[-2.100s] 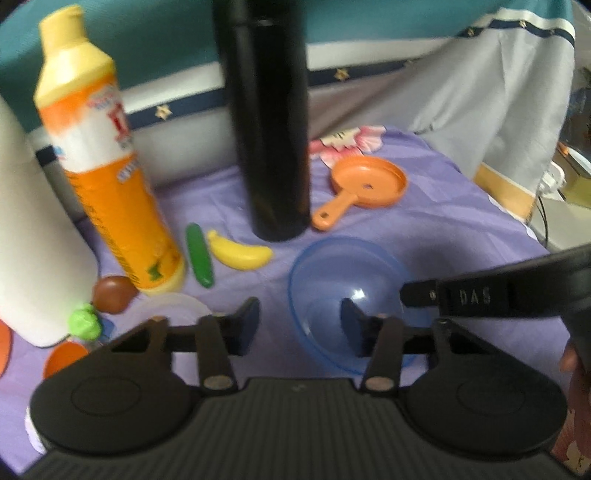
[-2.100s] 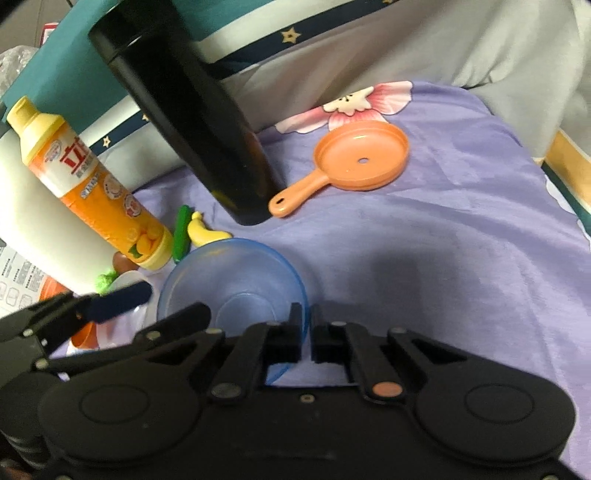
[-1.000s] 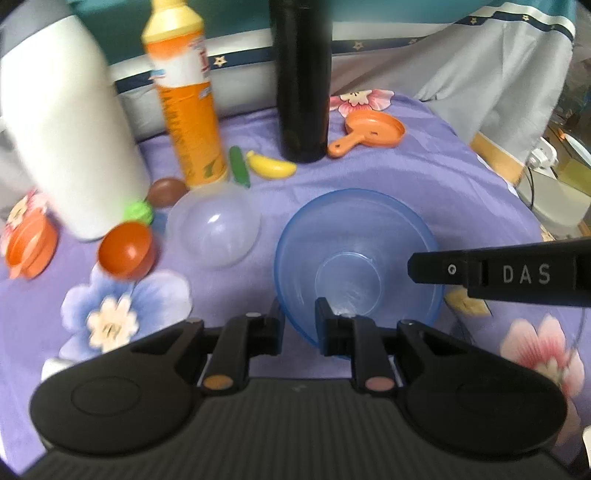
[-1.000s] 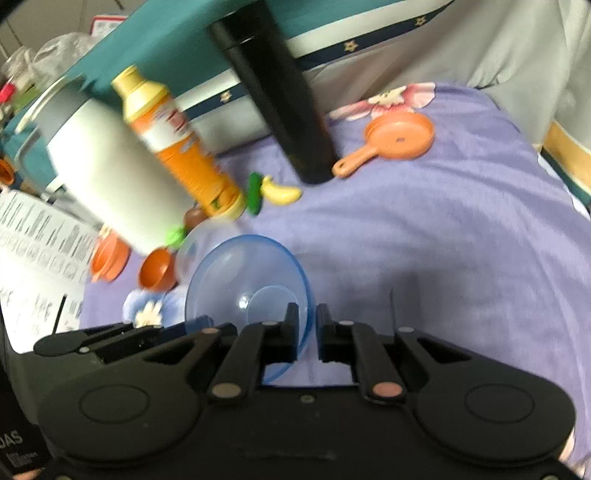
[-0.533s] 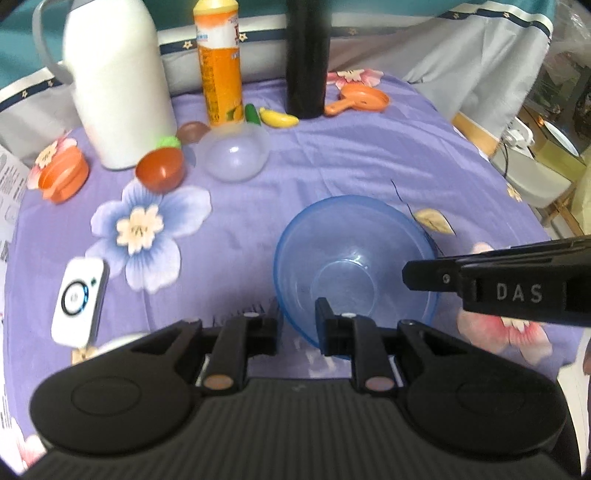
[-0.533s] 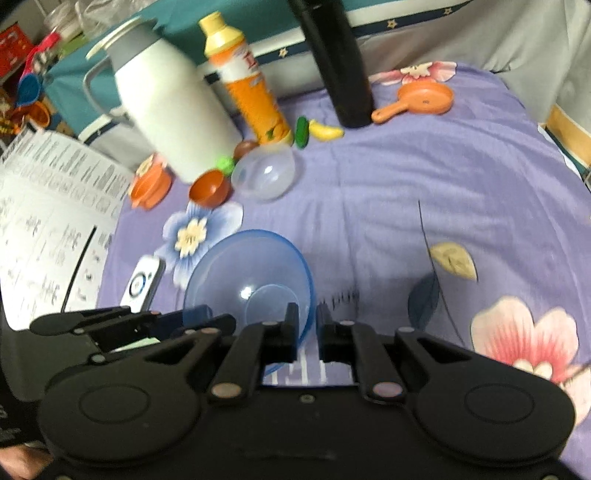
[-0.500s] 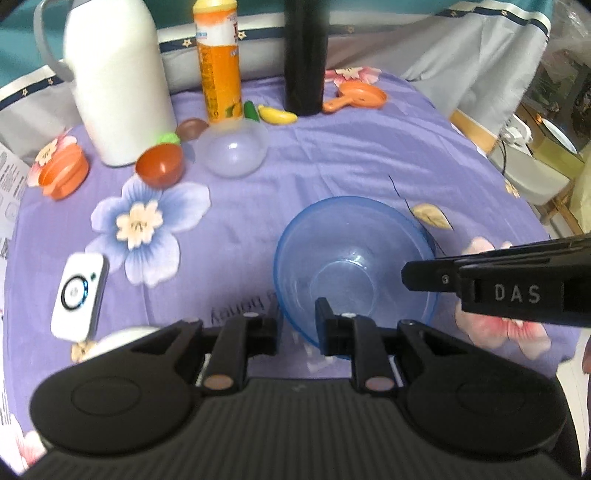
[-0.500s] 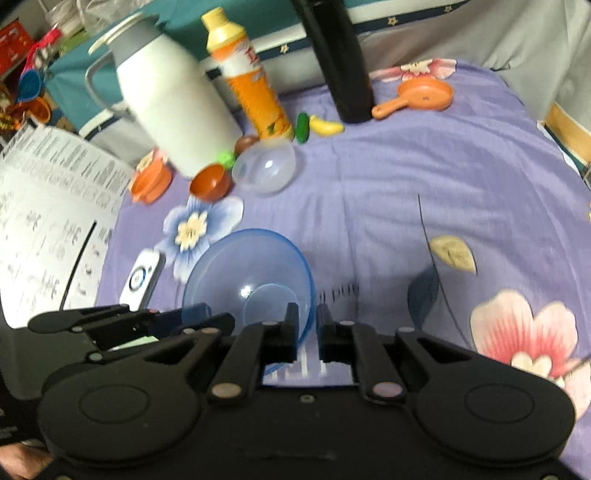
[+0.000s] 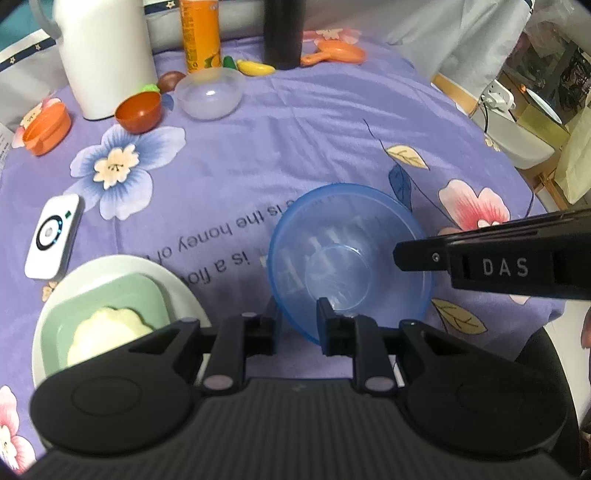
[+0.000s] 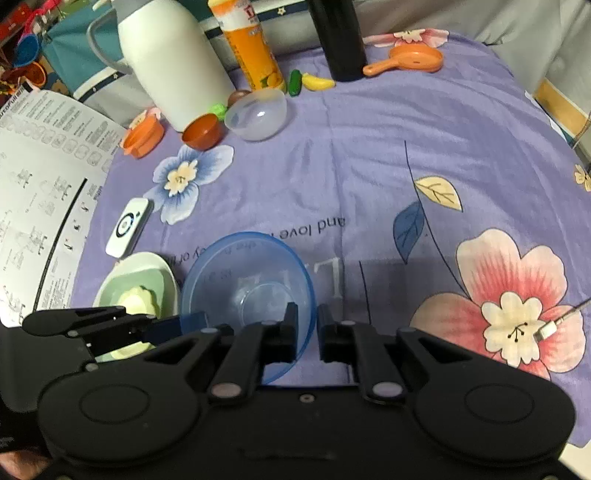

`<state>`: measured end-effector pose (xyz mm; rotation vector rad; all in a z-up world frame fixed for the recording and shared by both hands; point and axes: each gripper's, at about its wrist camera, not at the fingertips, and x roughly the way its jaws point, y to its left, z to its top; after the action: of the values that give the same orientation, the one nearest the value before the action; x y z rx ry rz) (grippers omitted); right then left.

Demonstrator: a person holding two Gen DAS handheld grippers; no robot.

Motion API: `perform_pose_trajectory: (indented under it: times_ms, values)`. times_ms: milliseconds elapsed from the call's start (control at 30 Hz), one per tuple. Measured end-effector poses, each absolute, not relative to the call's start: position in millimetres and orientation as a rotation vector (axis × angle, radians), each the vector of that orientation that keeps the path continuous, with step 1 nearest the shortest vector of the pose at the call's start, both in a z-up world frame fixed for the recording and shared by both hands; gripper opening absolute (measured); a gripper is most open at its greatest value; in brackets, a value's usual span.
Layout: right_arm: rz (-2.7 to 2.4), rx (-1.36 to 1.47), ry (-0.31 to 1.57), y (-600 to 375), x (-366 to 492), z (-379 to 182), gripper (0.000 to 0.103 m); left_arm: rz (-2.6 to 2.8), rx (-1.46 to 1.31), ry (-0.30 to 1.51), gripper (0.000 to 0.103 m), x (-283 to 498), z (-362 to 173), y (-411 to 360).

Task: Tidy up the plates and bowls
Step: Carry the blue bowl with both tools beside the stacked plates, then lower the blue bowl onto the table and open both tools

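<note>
Carried nearer the white plate [image 9: 173, 280], translucent blue bowl [image 9: 347, 236] stays clamped by both grippers.

A purple flowered cloth [image 9: 295, 147] printed with upside-down words covered the surface. At the top of the frame stood a white jug [image 9: 105, 55], an orange bottle [image 9: 199, 35] and a black flask [image 9: 282, 33], with an orange toy pan [image 9: 340, 53], clear bowl [image 9: 208, 94] and toy fruit near them. A white remote [image 9: 53, 236] lay at left; stacked plates [image 9: 110, 306] sat lower left.
</note>
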<state>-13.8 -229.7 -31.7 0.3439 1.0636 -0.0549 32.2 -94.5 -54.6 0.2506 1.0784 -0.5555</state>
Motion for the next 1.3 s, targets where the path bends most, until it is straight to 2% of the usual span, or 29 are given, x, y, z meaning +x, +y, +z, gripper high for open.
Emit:
perform_pose_trajectory:
  times_ms: [467,600,633,667,700,733,767,800,833,867,900,1033,1300]
  values:
    - [-0.05,0.357,1.1,-230.2,-13.1,-46.1,0.015,-0.556,0.242,1.113,0.019,34.6,-69.2,-94.2]
    - [-0.051,0.365,1.105,-230.8,-12.1,-48.9,0.016,-0.558,0.245,1.108,0.022,35.6,-71.1,-94.7]
    - [-0.051,0.368,1.106,-231.0,-11.8,-49.9,0.017,-0.559,0.247,1.102,0.029,35.3,-71.1,-94.5]
    - [-0.051,0.37,1.107,-230.9,-11.8,-50.8,0.022,-0.557,0.251,1.093,0.036,35.0,-70.2,-94.7]
    - [-0.05,0.372,1.105,-230.7,-11.7,-51.1,0.027,-0.552,0.254,1.08,0.055,34.5,-68.9,-94.4]
    - [-0.051,0.373,1.1,-230.7,-12.1,-50.9,0.041,-0.542,0.262,1.058,0.073,33.5,-66.8,-94.1]
    - [-0.054,0.37,1.094,-231.2,-12.5,-49.8,0.06,-0.532,0.271,1.035,0.078,32.0,-64.2,-93.7]
    - [-0.058,0.365,1.087,-231.4,-12.9,-48.6,0.071,-0.524,0.283,1.004,0.087,30.0,-60.7,-93.4]
    - [-0.065,0.361,1.079,-232.0,-13.2,-47.1,0.089,-0.524,0.29,0.981,0.093,28.5,-57.6,-92.4]
    - [-0.074,0.358,1.069,-232.8,-13.8,-45.2,0.098,-0.524,0.295,0.958,0.098,27.0,-54.2,-91.3]
    - [-0.08,0.357,1.057,-234.4,-14.0,-42.8,0.099,-0.52,0.297,0.937,0.103,25.3,-50.8,-90.1]
    - [-0.097,0.356,1.033,-241.0,-14.9,-36.2,0.103,-0.531,0.282,0.887,0.103,22.5,-38.9,-82.7]
    - [-0.118,0.362,1.0,-245.0,-17.3,-27.2,0.103,-0.518,0.25,0.863,0.103,24.0,-30.3,-75.7]
